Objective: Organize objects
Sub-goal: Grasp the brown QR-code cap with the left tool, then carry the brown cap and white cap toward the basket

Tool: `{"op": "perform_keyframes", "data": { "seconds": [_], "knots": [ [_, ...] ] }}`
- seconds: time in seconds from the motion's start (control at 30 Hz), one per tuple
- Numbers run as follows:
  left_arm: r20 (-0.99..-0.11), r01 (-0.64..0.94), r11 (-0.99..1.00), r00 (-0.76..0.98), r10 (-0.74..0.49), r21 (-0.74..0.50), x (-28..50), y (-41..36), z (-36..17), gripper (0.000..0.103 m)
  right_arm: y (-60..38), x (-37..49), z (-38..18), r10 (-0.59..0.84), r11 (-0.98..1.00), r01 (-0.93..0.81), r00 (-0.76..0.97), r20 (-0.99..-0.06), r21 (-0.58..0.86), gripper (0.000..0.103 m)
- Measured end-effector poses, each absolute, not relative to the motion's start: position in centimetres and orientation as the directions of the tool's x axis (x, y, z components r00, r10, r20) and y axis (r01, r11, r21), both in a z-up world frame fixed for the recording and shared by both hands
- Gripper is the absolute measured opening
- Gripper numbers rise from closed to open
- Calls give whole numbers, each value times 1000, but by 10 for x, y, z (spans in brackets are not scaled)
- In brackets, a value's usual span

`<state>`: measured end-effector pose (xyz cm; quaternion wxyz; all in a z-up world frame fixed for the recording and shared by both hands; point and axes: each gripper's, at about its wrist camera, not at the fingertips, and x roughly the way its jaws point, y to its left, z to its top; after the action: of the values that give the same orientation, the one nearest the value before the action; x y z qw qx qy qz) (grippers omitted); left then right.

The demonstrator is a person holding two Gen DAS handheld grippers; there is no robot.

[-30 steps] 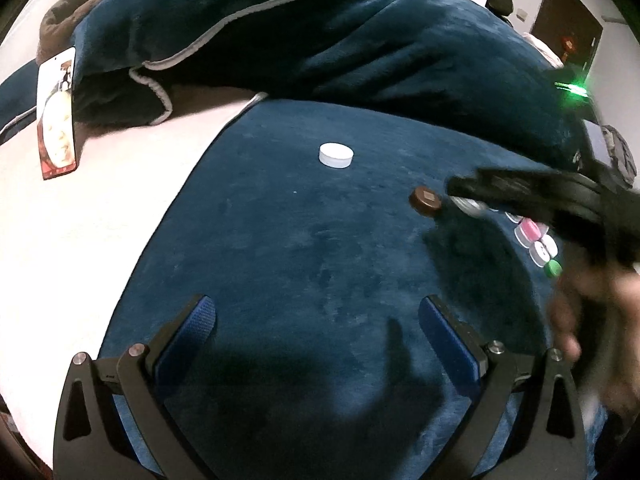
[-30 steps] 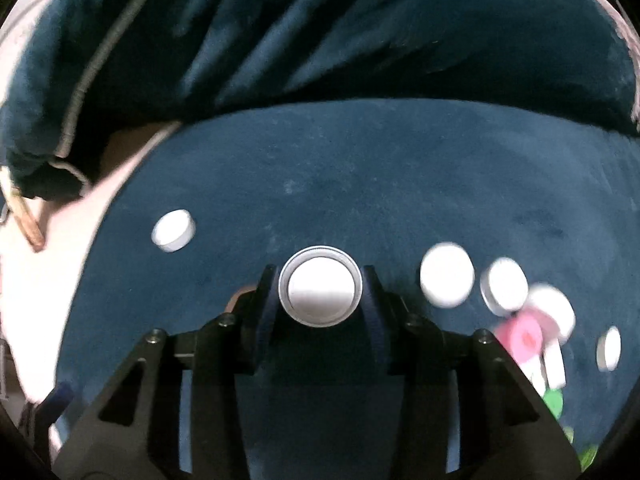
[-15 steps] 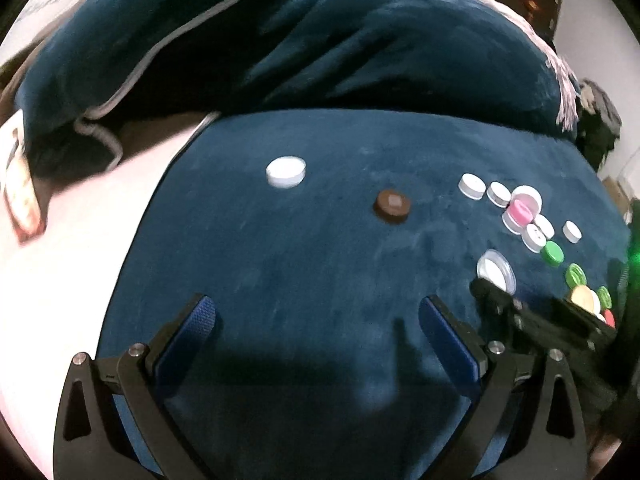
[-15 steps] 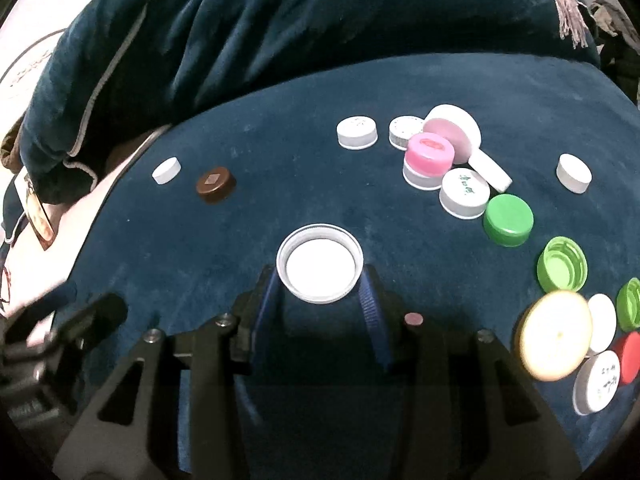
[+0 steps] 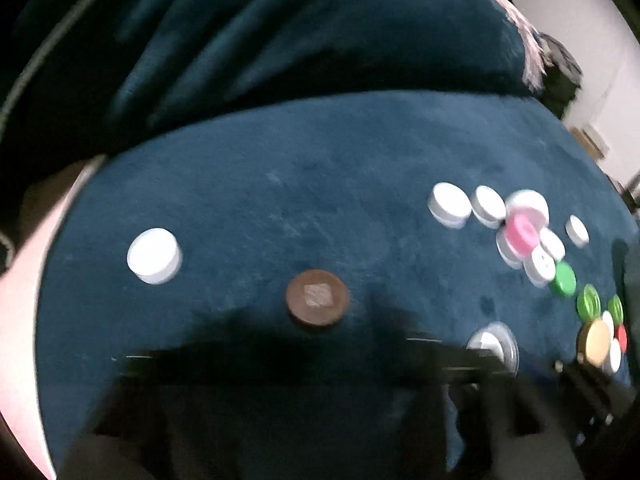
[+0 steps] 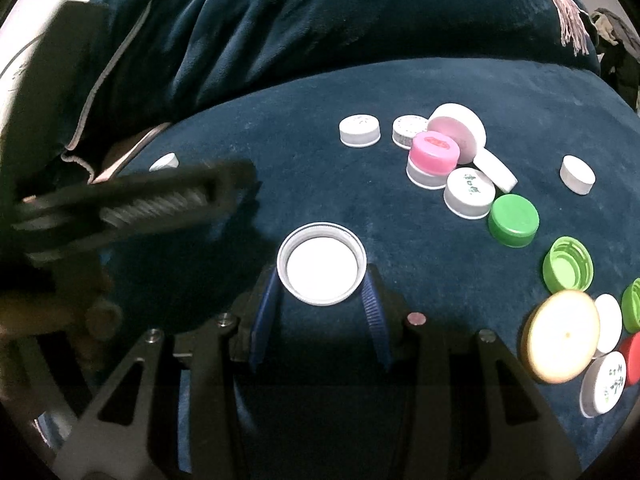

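Note:
My right gripper [image 6: 322, 292] holds a white upturned cap [image 6: 322, 269] between its blue pads, low over the dark blue cushion [image 6: 360, 92]; the cap also shows in the left wrist view [image 5: 494, 344]. A group of white, pink, green, cream and red caps [image 6: 468, 168] lies to its right. A brown cap [image 5: 317, 298] and a lone white cap [image 5: 154, 256] lie in front of my left gripper, whose fingers are a dark blur at the bottom of its view. The left gripper body [image 6: 132, 204] crosses the right wrist view at left.
A rumpled dark blue blanket [image 5: 280, 40] rises behind the cushion. A pale pink surface [image 5: 24, 280] borders the cushion on the left. A fringe tassel [image 6: 568, 12] hangs at the back right.
The left gripper has swung forward and lower, so the brown and lone white caps are now nearer and the view is blurred. The right gripper still holds the white cap, slightly closer to the cap group.

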<state>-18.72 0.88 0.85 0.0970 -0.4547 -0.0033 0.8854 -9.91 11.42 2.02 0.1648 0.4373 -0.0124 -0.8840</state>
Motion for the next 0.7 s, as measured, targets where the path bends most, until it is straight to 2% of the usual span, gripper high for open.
{"op": "perform_keyframes", "data": {
  "seconds": [0.13,0.33,0.4,0.47,0.57,0.7],
  "knots": [
    [-787,-140,-985,-594,165,-101,-165,0,17,30,118,-101,21,-307,-944,281,-561,-769,172,44],
    [-789,-60,-975,-579,208,-214,-112,-28,25,30,111,-99,25,-262,-954,275,-555,-789,122,43],
    [-793,-50,-973,-572,212,-224,-92,-30,27,30,111,-95,31,-251,-955,273,-540,-803,115,39],
    [-787,-44,-969,-574,225,-244,-76,-32,31,30,118,-80,40,-285,-950,264,-514,-809,167,29],
    [-776,-45,-956,-573,263,-290,-51,-31,37,30,129,-54,48,-344,-933,272,-481,-806,236,23],
    [-775,-16,-946,-569,275,-324,-26,-31,44,30,141,-26,53,-346,-930,284,-461,-817,233,26]
  ]
}}
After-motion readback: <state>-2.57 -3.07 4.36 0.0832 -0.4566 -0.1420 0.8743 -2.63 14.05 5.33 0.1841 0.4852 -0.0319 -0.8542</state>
